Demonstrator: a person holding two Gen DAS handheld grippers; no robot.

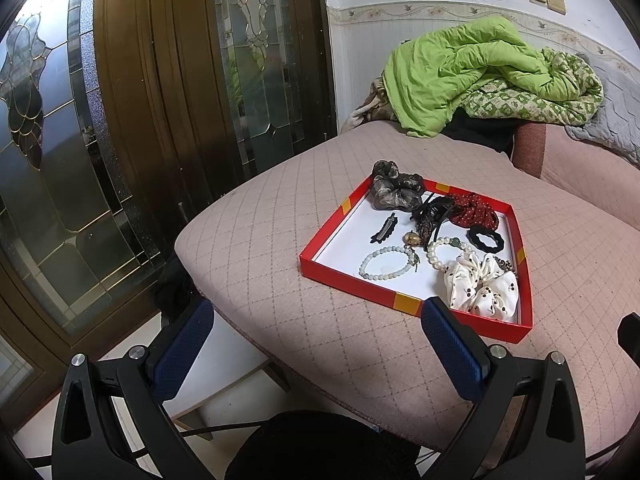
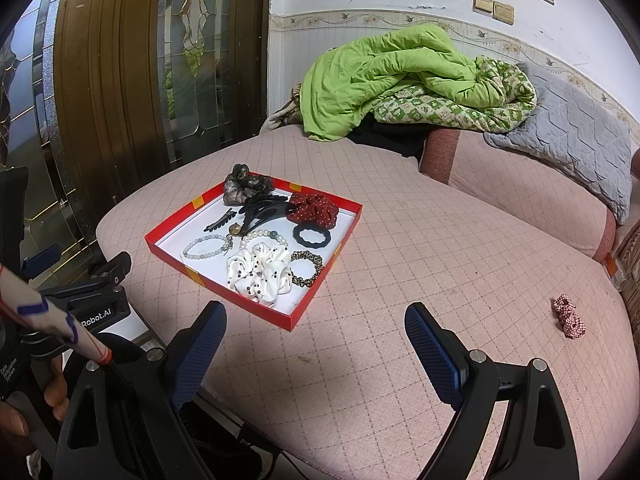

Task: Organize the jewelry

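A red tray (image 1: pixel 340 278) (image 2: pixel 172 224) with a white floor lies on the pink quilted seat. In it are a white cherry-print scrunchie (image 1: pixel 482 290) (image 2: pixel 260 272), a pale green bead bracelet (image 1: pixel 386 268) (image 2: pixel 204 246), a pearl bracelet (image 1: pixel 448 250), a black ring tie (image 1: pixel 486 238) (image 2: pixel 312 236), a red dotted scrunchie (image 1: pixel 476 210) (image 2: pixel 314 208), a grey scrunchie (image 1: pixel 396 186) (image 2: pixel 244 184), black clips (image 1: pixel 384 228) and a leopard-print tie (image 2: pixel 306 268). A red checked scrunchie (image 2: pixel 569 316) lies alone at the right. My left gripper (image 1: pixel 318 320) and right gripper (image 2: pixel 316 326) are open and empty, short of the tray.
A green quilt (image 1: pixel 480 72) (image 2: pixel 392 80) and a grey pad (image 2: pixel 568 140) are piled at the back of the seat. A glass-panelled wooden door (image 1: pixel 160 100) stands at the left. The seat's front edge (image 1: pixel 240 320) drops to the floor.
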